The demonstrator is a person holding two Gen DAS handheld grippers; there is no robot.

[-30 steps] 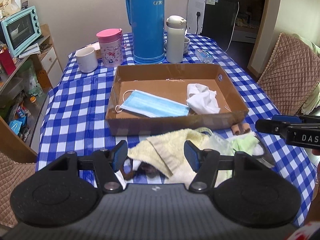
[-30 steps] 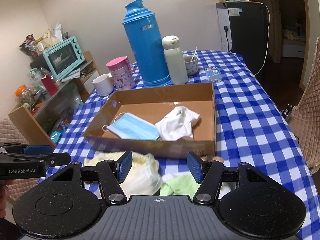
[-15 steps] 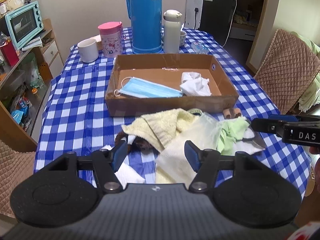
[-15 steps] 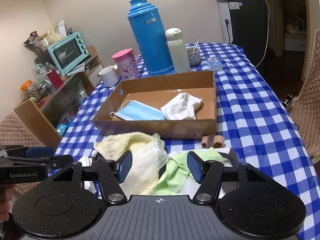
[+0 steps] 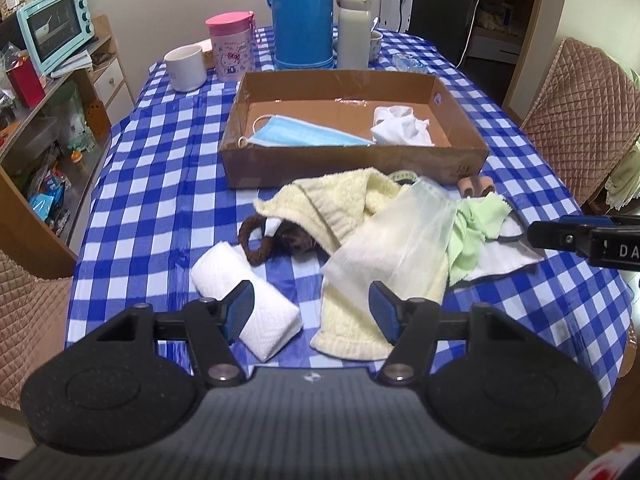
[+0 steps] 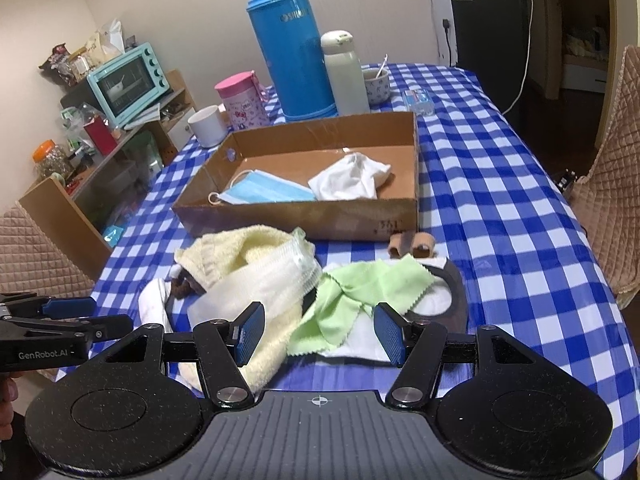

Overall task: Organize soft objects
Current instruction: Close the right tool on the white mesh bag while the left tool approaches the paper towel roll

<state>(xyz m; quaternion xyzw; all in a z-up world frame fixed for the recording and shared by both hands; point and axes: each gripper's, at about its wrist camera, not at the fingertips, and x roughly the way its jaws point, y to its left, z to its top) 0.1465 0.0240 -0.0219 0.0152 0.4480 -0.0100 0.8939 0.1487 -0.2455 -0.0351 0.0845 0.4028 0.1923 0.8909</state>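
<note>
On gripper (image 6: 44, 334), "GenRobot.AI", blue flask (image 6: 290, 40), "SHIMIZU" partly legible

home dining room | checkered table (image 5: 160, 168) | toaster oven (image 6: 128, 80) | thermos (image 6: 292, 40)

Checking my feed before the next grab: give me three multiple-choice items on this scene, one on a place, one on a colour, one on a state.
1. Where is the face mask?
A. in the cardboard box
B. on the tablecloth
C. under the towel

2. What colour is the cloth ahead of the right gripper?
A. pink
B. light green
C. black

3. How is the left gripper?
A. shut on a towel
B. open, holding nothing
C. shut empty

Key: A, it lies on the box floor beside the white cloth; B, pale green; B, jaws apart, nothing between.
</note>
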